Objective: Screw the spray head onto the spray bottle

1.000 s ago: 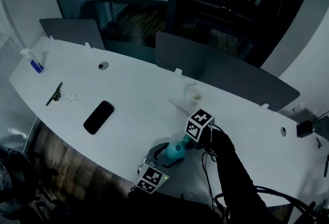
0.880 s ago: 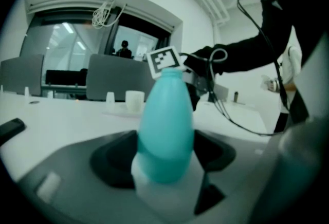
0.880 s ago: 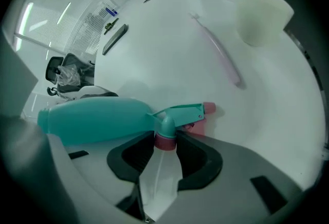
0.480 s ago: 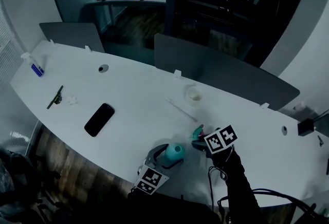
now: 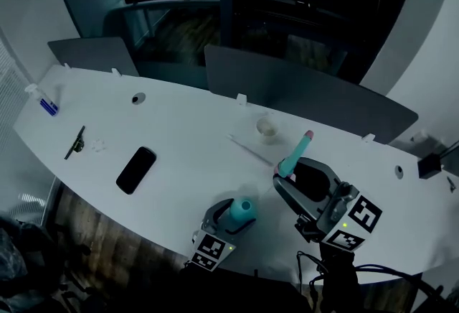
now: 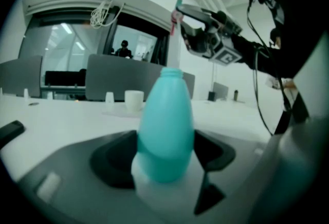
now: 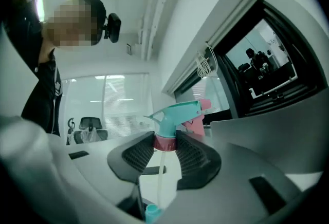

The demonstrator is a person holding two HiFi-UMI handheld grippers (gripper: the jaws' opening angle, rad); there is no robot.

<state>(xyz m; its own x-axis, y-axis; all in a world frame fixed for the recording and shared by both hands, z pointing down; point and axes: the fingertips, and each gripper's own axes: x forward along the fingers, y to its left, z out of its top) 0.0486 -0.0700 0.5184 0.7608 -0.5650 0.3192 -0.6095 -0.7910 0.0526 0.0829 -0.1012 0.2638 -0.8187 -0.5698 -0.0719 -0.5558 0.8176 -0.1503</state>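
A teal spray bottle stands upright near the table's front edge, and my left gripper is shut on its body. In the left gripper view the bottle fills the gap between the jaws, its neck bare. My right gripper hovers to the right of the bottle and well above it, shut on the pink collar of the teal spray head. In the right gripper view the spray head sits above the jaws, its dip tube hanging free toward the bottle's mouth far below.
On the white table lie a black phone, a white cup, a thin stick, a dark tool and a small blue-labelled bottle. Grey divider panels line the far edge.
My right gripper has lifted the spray head up from beside the bottle and turned it, ending up higher and to the right. The left gripper and bottle have stayed put.
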